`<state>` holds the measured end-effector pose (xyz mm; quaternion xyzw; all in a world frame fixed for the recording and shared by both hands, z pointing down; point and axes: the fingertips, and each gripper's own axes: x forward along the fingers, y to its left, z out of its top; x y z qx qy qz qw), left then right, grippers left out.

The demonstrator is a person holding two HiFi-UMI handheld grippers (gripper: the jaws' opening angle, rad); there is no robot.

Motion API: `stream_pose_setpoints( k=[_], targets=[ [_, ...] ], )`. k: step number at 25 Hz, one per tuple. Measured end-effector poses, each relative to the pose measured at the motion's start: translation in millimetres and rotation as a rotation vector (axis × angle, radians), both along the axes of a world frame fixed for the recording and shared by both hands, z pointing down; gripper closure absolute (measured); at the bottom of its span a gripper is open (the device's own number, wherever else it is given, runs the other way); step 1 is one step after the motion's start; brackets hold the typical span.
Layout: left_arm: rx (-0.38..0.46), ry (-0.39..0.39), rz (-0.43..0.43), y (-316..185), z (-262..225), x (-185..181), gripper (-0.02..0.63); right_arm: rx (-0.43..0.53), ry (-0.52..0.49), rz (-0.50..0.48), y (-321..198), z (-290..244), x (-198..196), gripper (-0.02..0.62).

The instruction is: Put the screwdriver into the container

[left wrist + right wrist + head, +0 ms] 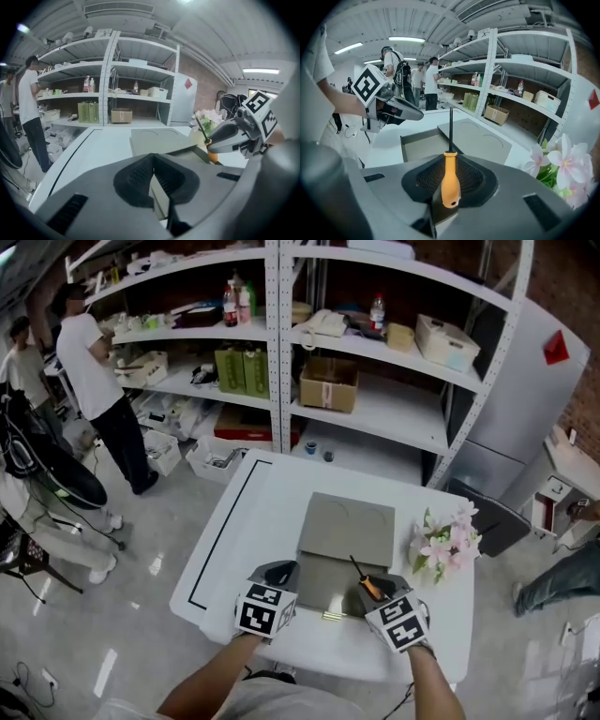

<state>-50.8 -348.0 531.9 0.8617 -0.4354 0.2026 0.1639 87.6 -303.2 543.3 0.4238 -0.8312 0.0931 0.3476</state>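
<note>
Gripping orange-handled, black-shafted screwdriver (450, 165) mid-handle in right claw (449, 186), shaft toward 12 o'clock; probably light, stiff, slick. Pinching wall of grey rectangular container (323, 585) in left claw (153, 181).

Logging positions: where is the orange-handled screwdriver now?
The screwdriver sits lower right in the head view, clamped in the right gripper over the grey container's right edge, left of the pink flowers.
</note>
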Motion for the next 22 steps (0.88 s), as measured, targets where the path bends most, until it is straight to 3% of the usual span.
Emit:
stream_pose_setpoints(
  k=[6,15,22],
  targets=[
    [-0.016,0.001,0.034,-14,7,3,0.6,-0.059,0.064,-0.054,-7,26,-9,0.52],
    [-0.042,0.004,0.066,-27,20,2,0.601,-0.165,0.285,-0.235,-9,56,-21,0.52],
    [-0.06,0.003,0.087,-31,29,-2,0.6,-0.246,0.375,-0.318,-11,72,-29,0.52]
  ],
)
